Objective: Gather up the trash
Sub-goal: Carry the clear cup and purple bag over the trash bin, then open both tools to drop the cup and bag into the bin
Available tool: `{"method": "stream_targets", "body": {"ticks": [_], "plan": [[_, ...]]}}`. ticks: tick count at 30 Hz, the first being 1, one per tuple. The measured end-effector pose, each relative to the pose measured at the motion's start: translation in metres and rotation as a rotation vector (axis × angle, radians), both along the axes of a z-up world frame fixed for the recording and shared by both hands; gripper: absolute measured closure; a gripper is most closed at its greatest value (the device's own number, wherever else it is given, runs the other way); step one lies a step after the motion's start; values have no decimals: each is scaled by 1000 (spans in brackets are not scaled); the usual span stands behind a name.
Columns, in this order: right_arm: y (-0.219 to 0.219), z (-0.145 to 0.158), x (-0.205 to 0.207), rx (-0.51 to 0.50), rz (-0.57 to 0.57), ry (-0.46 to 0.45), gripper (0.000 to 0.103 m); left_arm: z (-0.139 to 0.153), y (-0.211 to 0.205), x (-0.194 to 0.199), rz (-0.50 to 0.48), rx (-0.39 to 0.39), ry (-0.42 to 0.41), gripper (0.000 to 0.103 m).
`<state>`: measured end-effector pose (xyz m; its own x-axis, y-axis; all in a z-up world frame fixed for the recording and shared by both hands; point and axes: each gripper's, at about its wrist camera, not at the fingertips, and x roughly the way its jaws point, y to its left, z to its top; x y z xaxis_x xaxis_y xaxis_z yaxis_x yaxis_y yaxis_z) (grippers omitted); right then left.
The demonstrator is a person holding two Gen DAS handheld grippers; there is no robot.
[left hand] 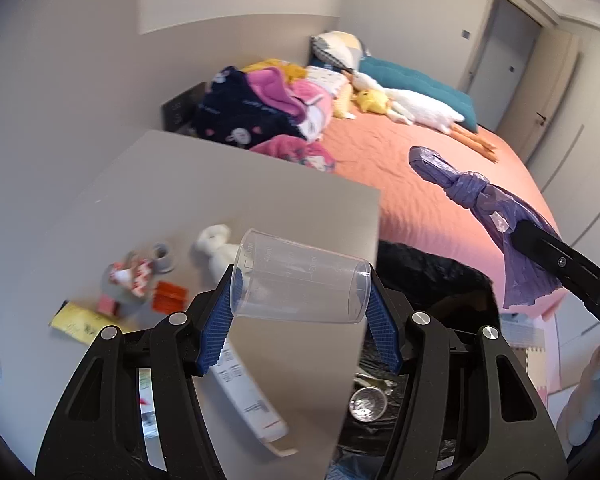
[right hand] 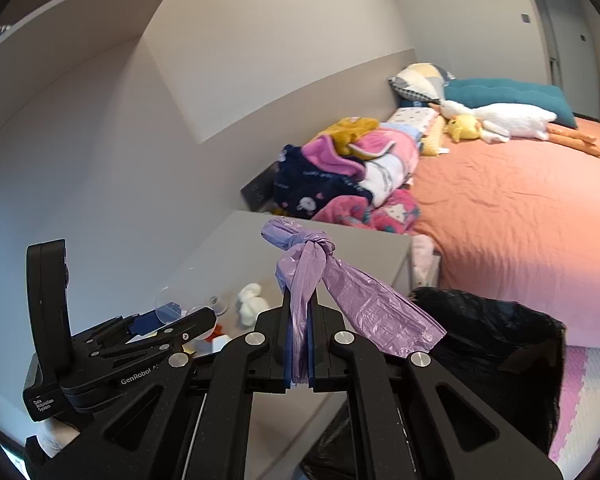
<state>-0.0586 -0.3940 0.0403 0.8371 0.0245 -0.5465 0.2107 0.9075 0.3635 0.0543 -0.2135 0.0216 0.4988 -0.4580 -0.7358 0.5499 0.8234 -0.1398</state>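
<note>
Left gripper (left hand: pixel 302 280) fingers clamped on clear measuring cup (left hand: pixel 300 278), pads on its two ends, cup lying on its side with long axis running finger to finger, mouth at left. Cup hangs right over the counter (left hand: pixel 219 184) right edge, roughly half still above the counter. Black-lined trash bin (left hand: pixel 432 276) sits just beyond that edge, below and to the right of the fingers; a crumpled item already inside near the bottom. Likely next: short shift right to clear the edge, then release. Right gripper (right hand: pixel 300 308) fingers fully closed on knotted purple trash bag (right hand: pixel 320 272), knot above the fingertips, loose tail draping right toward the same bin. Left looks nearer the bin opening. Remaining litter (left hand: pixel 135 280) at the counter near-left corner, uncollected.
</note>
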Motion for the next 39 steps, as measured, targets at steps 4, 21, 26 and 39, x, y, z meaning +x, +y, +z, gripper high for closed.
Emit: {"method": "stream_targets", "body": {"ticks": [4, 21, 26, 39], "plan": [[-16, 0, -12, -2, -45, 1, 98, 0, -25, -6, -57, -1, -2, 44], [-80, -8, -53, 46, -229, 82, 56, -11, -111, -41, -311, 23, 27, 5], [-91, -7, -65, 31, -311, 71, 34, -14, -131, -57, -371, 73, -22, 7], [-86, -2, -68, 7, -311, 43, 34, -7, -129, -54, -358, 52, -38, 7]]}}
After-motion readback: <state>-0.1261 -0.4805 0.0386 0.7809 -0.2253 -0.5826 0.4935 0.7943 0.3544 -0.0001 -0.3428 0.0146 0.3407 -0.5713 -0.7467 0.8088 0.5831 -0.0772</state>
